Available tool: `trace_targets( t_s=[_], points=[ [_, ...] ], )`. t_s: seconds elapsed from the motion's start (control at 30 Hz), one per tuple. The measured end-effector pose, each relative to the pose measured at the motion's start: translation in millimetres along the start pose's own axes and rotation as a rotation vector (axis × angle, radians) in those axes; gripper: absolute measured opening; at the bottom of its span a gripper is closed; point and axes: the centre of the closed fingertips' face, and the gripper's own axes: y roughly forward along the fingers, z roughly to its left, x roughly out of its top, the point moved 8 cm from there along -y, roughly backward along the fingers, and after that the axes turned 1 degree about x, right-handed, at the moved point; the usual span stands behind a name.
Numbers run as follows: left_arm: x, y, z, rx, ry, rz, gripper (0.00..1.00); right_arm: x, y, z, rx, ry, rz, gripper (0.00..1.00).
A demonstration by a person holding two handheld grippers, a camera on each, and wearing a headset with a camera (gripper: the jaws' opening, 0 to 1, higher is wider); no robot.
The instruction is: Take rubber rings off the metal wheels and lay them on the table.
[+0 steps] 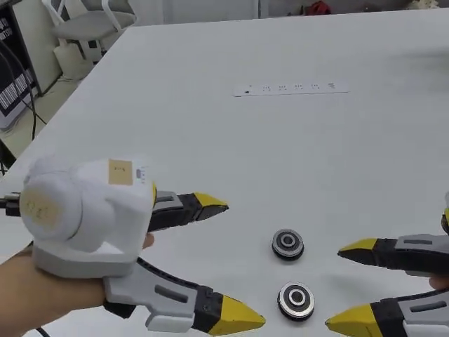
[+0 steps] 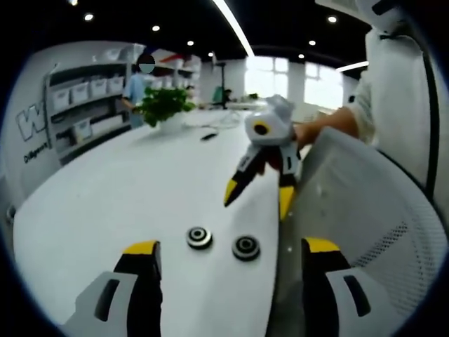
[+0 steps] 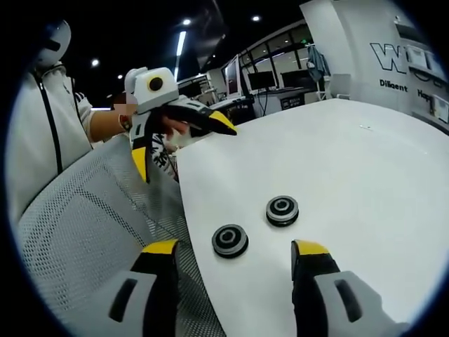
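My left tongs (image 1: 226,261) gape wide left of the near wheel (image 1: 296,300). My right tongs (image 1: 346,284) gape right of it. The second wheel (image 1: 287,244) sits just beyond on the table (image 1: 210,105).

Bright, even light from ceiling strips (image 2: 235,28) leaves soft shadows; fisheye edges bend, slightly blurred.

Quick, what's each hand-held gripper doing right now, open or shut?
Left hand-held gripper: open, holding nothing.
Right hand-held gripper: open, holding nothing.
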Motion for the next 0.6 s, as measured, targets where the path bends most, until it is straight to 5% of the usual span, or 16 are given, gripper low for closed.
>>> trace_targets(
  t_s=[0.43,0.6],
  points=[
    [15.4,26.8,-5.4,-0.046,0.069,-0.017,0.75,-5.2,6.6,0.2,0.018,-0.027,-0.009,0.53],
    [11.6,35.2,-3.4,-0.044,0.083,0.001,0.72,-7.5,8.9,-0.7,0.028,-0.038,-0.011,0.49]
  ],
)
